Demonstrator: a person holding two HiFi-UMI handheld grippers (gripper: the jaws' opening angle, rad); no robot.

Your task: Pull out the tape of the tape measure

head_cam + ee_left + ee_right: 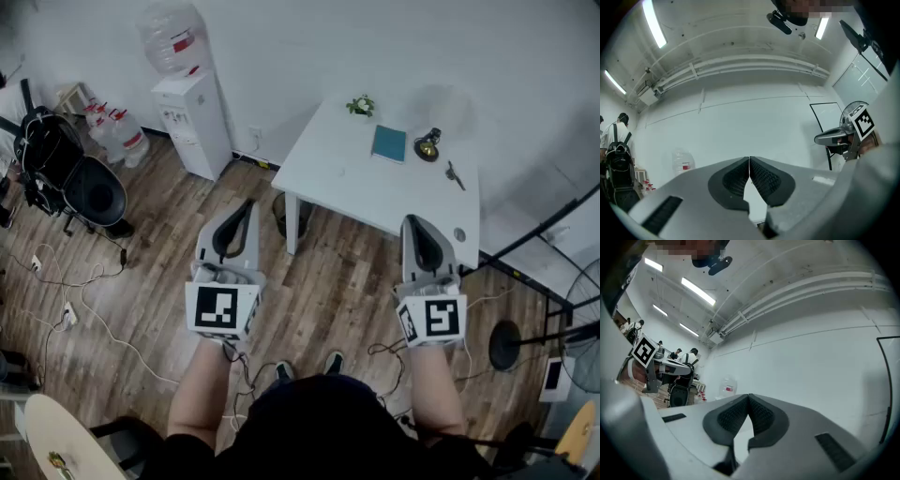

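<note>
Closed, empty left tool [749, 164] facing white wall [754, 126]

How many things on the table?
5: plant at far corner, book, tape measure beside it, dark tool further right, tiny disc near front edge; right gripper may hide more.

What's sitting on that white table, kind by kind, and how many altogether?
Small plant: 1
Teal book: 1
Dark round tape measure: 1
Small dark tool: 1
Small grey disc: 1
Total: 5

No text or label can be read.
</note>
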